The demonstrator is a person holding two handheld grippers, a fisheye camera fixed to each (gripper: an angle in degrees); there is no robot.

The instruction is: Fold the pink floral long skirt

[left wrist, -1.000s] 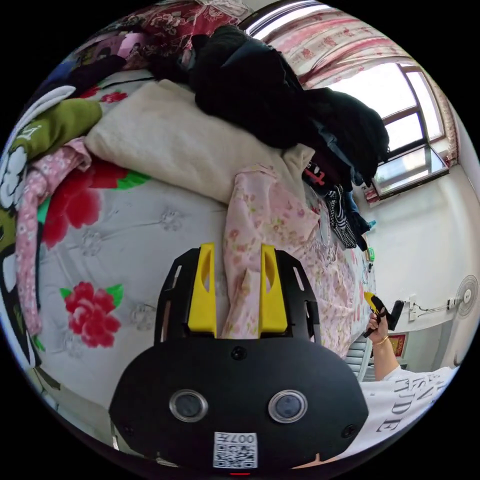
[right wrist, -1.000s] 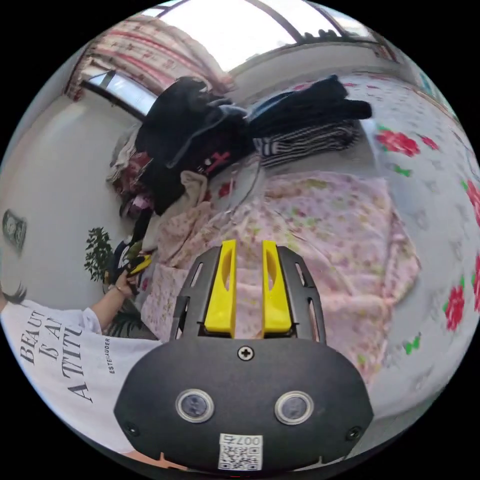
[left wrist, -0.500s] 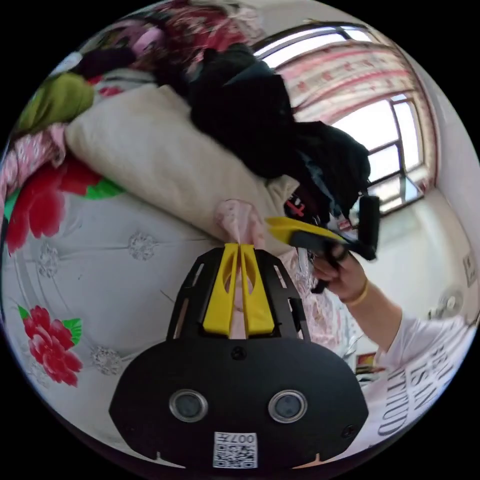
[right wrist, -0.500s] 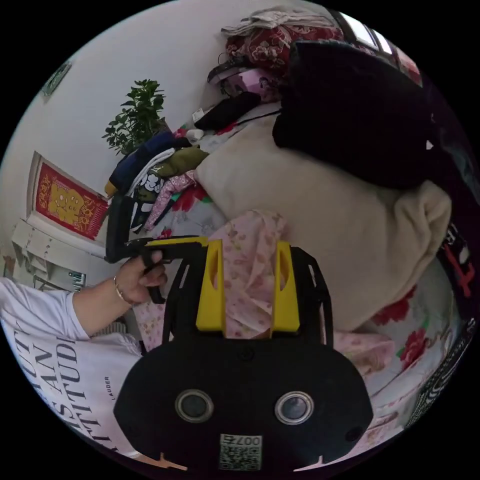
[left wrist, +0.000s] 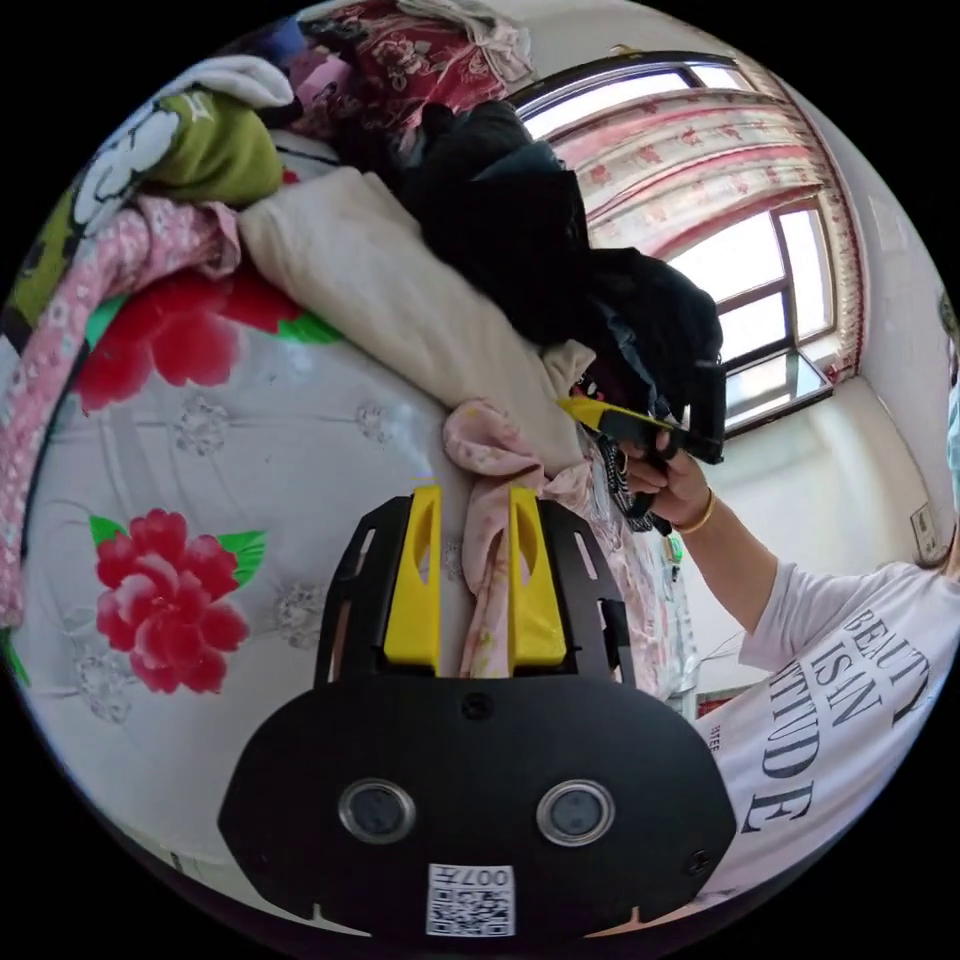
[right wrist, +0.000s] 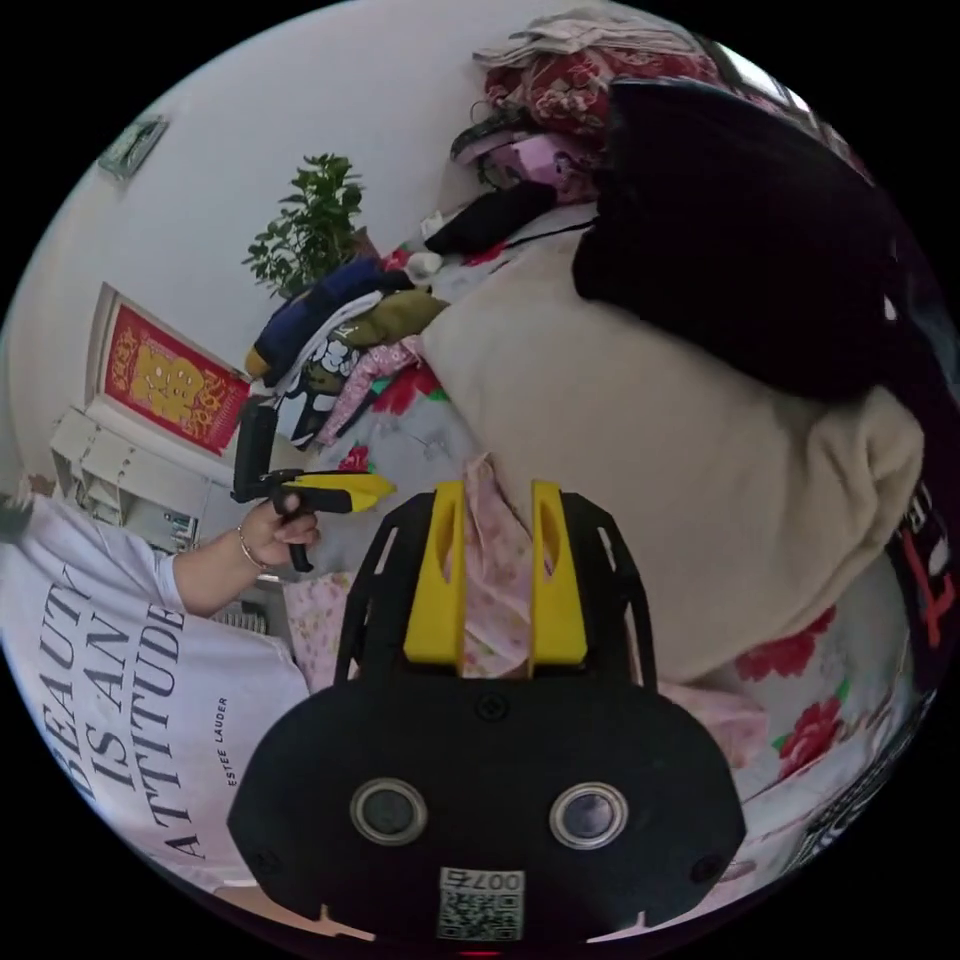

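In the left gripper view, the left gripper (left wrist: 470, 530) hangs over the bed (left wrist: 250, 470), its two yellow jaws parted. A bunched strip of the skirt (left wrist: 487, 560) runs up between them, lying against the inner face of one jaw and clear of the other, so the cloth is not pinched. To one side of the jaws lies a broad bare stretch of flowered bedspread. On the other side the skirt trails off toward the bed's edge, where the person's shirt (left wrist: 840, 710) is close by.

In the right gripper view, the right gripper (right wrist: 497, 530) likewise has its jaws apart, with a pink fold of the skirt (right wrist: 497, 570) rising through the gap; whether both jaws press on it cannot be told. More of the skirt spills out at the bed's edge beside the gripper body.

Beyond the skirt's bunched end a cream blanket (left wrist: 380, 290) lies across the bed, touching it. A black heap (left wrist: 520, 220) rests on the blanket's far part. A stack of folded clothes (right wrist: 340, 330) sits farther along the bed.

Each view catches the other gripper in a hand (left wrist: 670, 480), raised above the bed's edge. Farthest off are one window (left wrist: 770, 290), one plant (right wrist: 310, 220) and one red picture (right wrist: 170, 380).
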